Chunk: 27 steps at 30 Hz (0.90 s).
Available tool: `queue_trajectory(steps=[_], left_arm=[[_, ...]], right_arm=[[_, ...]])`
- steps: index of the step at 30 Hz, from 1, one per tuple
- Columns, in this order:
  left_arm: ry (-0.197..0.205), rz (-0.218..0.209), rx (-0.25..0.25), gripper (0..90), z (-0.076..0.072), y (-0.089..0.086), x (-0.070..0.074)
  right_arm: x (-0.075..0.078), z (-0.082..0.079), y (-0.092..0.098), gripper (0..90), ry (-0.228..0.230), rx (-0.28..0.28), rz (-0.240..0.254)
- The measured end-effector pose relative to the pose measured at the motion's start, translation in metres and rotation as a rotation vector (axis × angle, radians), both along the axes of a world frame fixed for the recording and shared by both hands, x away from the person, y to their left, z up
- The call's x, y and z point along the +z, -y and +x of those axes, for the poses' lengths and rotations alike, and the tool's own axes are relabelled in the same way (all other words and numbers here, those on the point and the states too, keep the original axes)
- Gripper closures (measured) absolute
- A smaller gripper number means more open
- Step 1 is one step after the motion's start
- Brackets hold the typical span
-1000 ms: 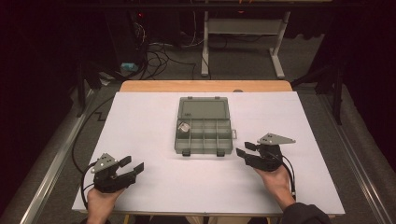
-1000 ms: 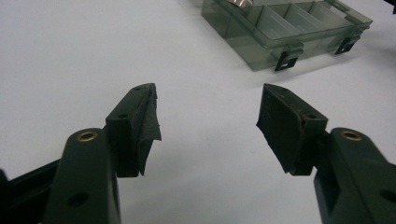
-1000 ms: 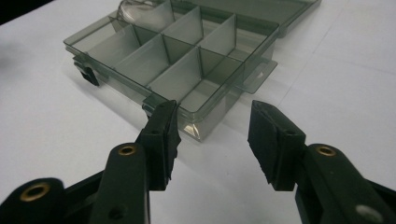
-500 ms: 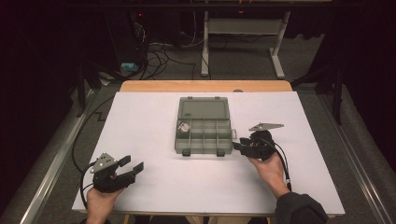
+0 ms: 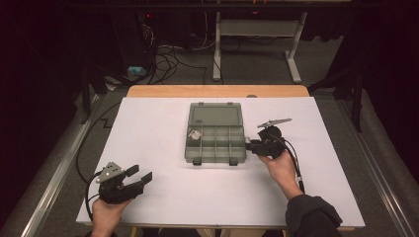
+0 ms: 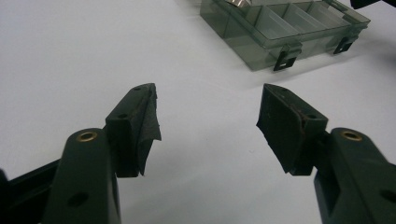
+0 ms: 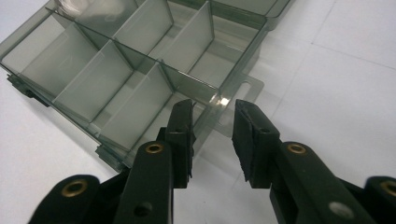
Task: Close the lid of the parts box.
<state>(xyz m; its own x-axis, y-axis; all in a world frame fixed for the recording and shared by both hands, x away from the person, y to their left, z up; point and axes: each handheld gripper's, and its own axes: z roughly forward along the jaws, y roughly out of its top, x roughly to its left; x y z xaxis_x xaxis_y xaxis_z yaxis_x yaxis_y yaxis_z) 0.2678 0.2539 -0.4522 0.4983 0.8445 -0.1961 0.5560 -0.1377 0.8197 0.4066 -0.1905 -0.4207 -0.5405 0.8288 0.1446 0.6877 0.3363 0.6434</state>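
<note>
Right fingers [image 7: 212,135] closing, astride organizer box [image 5: 216,133] end wall, gap left | left fingers [image 6: 205,130] wide, idle

Organizer box [image 5: 216,132] mid-table [image 5: 163,207]; right gripper [image 5: 250,144] touching its right side, left gripper [image 5: 142,178] near-left

The left gripper [image 5: 141,177] rests low at the near left, held from behind by the left hand [image 5: 106,213]. Its jaws stand wide apart, nothing between the pads [image 6: 142,123], and they point ahead and to the right. The right gripper [image 5: 248,144] is held by the right hand [image 5: 280,168], whose dark-sleeved forearm slants in from the near right. Its jaws have just been closing; they point left with a narrow gap, a wall of the compartment box [image 7: 116,70] between the fingertips, pads not yet pressing.
</note>
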Motion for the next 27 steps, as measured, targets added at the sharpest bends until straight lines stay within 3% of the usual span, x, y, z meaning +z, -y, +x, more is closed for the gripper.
queue_trajectory(steps=[4, 13, 19, 27], left_arm=[[0.003, -0.003, -0.003, 37.9, 0.0, 0.001, 0.0], [0.004, -0.002, -0.001, 37.9, 0.0, 0.001, 0.0], [0.027, 0.062, -0.012, 37.6, -0.002, 0.008, 0.002], [0.034, 0.035, -0.019, 37.0, 0.002, 0.019, 0.006]], right_arm=[[0.001, 0.006, -0.006, 72.0, -0.009, 0.004, -0.007], [0.002, 0.021, -0.014, 75.1, -0.074, -0.02, -0.045], [0.002, 0.029, -0.018, 75.2, -0.101, -0.042, -0.07], [0.002, 0.029, -0.019, 74.9, -0.106, -0.057, -0.061]])
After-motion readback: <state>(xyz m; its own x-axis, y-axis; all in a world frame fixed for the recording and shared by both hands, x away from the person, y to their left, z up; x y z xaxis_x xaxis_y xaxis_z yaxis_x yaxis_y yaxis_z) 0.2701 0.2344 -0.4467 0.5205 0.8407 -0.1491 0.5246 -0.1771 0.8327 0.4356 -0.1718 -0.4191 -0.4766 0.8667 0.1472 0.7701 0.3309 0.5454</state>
